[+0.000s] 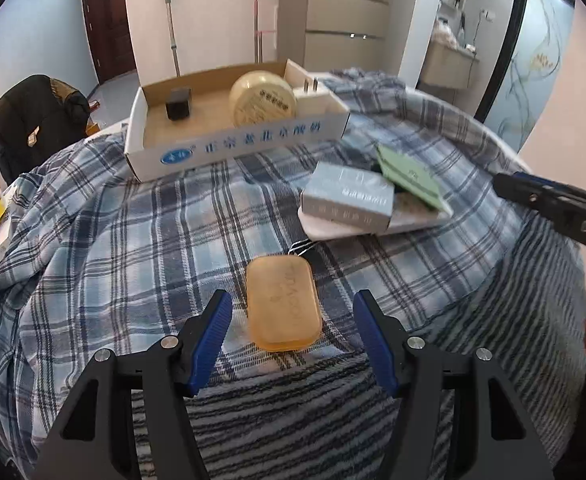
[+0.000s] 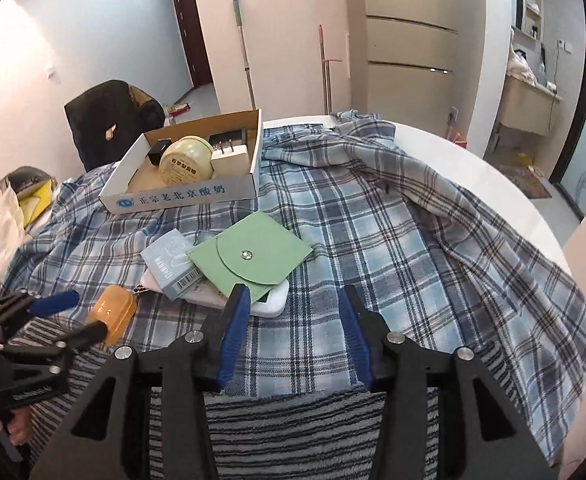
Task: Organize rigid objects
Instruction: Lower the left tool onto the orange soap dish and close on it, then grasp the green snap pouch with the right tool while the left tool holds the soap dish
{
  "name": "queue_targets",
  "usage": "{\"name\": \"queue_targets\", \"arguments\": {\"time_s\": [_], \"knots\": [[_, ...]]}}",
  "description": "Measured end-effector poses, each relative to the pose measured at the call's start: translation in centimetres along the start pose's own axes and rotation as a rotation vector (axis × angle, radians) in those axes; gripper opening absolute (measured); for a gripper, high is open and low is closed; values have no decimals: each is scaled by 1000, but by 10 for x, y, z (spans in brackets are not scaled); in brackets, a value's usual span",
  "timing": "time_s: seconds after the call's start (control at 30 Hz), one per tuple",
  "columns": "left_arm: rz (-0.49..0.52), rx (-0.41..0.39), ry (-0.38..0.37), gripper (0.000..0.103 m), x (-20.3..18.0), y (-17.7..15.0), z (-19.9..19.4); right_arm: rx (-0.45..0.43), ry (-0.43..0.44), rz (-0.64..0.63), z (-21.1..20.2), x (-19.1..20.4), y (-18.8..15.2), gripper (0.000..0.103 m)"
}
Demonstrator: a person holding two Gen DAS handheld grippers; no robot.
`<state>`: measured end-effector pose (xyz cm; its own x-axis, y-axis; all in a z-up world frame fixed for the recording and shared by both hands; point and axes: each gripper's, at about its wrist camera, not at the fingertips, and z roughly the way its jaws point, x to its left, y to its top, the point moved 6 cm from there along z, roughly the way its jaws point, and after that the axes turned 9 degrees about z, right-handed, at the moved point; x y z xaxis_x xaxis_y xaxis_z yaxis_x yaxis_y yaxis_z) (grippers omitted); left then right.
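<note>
Where plaid lies, cardboard box (image 2: 197,196), round tin (image 2: 185,164), charger (image 2: 231,160)

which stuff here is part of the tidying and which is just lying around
Part of the job: cardboard box, orange soap, grey carton, green pouch, white tray.

Just lying about: plaid cloth, black jacket, mop.

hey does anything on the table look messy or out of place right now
Yes. The grey box and green pouch lie crookedly stacked on a white slab, and the amber soap lies loose on the checked cloth, all outside the cardboard tray.
</note>
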<state>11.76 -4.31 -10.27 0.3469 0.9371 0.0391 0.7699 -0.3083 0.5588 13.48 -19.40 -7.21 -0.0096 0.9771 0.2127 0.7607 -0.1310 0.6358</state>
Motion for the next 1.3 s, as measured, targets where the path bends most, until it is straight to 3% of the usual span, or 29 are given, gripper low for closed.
{"name": "queue_targets", "arguments": {"time_s": [0.27,0.47,0.7,0.9,1.0,1.1,1.2,1.3], "knots": [[-25,77,33,65,3,0,23,12,40,12,-1,-2,-2,45],[-22,112,43,48,2,2,33,-11,5,40,-9,-19,3,45],[-55,108,14,45,7,1,35,-14,-16,43,-15,-26,3,45],[-94,-84,54,45,18,20,-16,-20,-27,39,-18,-22,10,45],[-126,-209,87,45,28,33,-46,-14,-6,66,-16,-17,17,52],[-144,-259,118,45,35,44,-60,-13,28,123,-14,-10,28,54],[-151,-272,102,45,34,57,-68,-6,46,201,-6,-6,40,75],[-142,-321,131,45,31,78,-77,36,68,327,12,-4,51,82]]}}
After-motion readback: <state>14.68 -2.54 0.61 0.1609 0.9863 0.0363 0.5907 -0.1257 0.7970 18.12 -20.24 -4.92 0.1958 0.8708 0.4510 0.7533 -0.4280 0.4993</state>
